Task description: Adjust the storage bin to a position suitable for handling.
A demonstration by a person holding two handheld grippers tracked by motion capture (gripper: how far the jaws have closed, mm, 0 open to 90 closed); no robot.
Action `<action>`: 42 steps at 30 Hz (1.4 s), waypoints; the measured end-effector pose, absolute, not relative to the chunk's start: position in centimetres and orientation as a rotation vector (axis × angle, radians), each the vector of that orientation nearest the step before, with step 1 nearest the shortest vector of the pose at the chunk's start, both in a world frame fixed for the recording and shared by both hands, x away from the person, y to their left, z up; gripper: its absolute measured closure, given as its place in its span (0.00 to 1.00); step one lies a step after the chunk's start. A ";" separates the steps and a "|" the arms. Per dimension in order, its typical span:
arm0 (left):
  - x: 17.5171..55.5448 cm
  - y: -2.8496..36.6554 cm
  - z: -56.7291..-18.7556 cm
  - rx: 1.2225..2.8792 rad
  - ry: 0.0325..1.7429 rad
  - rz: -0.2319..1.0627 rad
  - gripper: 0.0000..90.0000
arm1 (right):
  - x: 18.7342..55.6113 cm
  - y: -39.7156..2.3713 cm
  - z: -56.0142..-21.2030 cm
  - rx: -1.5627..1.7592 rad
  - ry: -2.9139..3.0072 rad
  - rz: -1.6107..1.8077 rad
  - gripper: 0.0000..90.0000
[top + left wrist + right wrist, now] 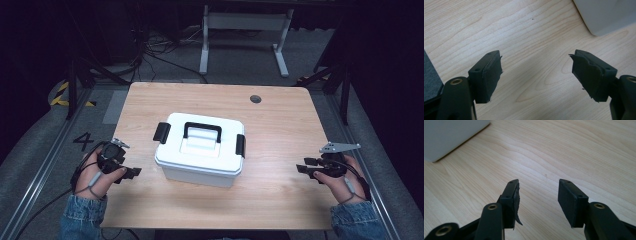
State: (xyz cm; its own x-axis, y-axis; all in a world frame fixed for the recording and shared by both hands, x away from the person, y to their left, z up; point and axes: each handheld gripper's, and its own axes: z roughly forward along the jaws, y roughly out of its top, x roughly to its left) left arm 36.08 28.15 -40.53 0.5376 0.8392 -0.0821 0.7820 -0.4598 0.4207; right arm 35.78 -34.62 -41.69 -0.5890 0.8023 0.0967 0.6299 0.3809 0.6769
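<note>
White storage box (200, 150) sits mid-table, lid on, black carry handle (202, 131) lying across the top, one black latch (161, 132) at its left end and another (240, 145) at its right. Left gripper (131, 172) rests low near the box's front-left corner, jaws well apart, nothing between them; in the left gripper view only bare wood lies between the pads (486, 80), box corner at upper right. Right gripper (306, 169) is farther off, well apart from the box's right end, jaws likewise apart and empty. Judged step: approach to the end latches. Best done by bringing each gripper level with its latch, jaws wide, and working both ends evenly so the box does not skid. Wooden table (280, 125) bare around the box; cable hole (255, 98) far behind. Nothing stands in the way.
</note>
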 end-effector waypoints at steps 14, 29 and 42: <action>36.1 27.9 -40.5 2.372 1.310 0.173 0.27 | 35.4 -32.4 -38.3 1.141 2.429 1.124 0.58; 36.1 27.9 -40.5 2.370 1.307 0.167 0.27 | 36.1 -28.5 -34.6 0.973 2.504 1.210 0.58; 36.2 27.9 -40.5 2.376 1.309 0.163 0.27 | 36.6 -25.5 -32.5 0.886 2.543 1.242 0.57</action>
